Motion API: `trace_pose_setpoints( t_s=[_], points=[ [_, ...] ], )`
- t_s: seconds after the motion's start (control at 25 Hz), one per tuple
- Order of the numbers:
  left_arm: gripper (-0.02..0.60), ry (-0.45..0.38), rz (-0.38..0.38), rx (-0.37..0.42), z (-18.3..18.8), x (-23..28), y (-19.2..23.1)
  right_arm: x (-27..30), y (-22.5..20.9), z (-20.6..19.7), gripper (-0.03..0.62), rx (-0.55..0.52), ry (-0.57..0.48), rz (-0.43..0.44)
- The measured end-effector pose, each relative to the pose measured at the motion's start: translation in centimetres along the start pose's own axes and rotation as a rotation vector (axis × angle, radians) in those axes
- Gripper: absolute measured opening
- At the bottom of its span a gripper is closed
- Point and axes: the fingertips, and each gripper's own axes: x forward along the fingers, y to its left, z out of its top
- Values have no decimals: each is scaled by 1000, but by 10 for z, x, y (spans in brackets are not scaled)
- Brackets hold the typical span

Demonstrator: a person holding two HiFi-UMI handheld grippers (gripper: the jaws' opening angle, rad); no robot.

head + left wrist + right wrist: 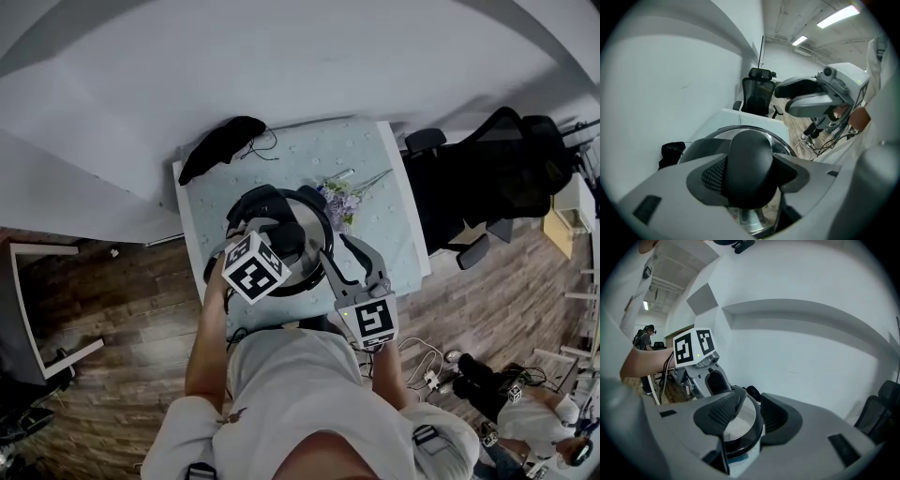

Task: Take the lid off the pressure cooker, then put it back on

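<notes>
Left tool [750,180] clamped on lid [314,211] knob [749,154]. Right tool [750,416] gapes astride cooker [740,462] rim. Lid looks seated: lift pending, or replacement nearly finished.

Black lid knob [750,164], pale-blue dotted tablecloth [375,159], brown wood-grain floor [122,309], black office chair [487,178]

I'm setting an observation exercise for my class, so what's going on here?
A person stands at a small table, working on a pressure cooker with two hand-held tools. The left tongs are clamped on the black lid knob, and the lid appears to be sitting on the cooker. The right tongs straddle the cooker's rim; whether they pinch it is unclear.
</notes>
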Motion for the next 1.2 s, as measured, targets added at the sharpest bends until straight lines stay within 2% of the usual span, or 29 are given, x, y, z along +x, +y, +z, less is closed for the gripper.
trace_pose_setpoints(
  t_s=[0.8,1.2],
  points=[
    [276,-46,180,-231,1,0,10,0,-7,-2,166,-25,-9,66],
    [278,-70,257,-319,2,-2,12,1,-3,-6,164,-30,-10,115]
  ],
)
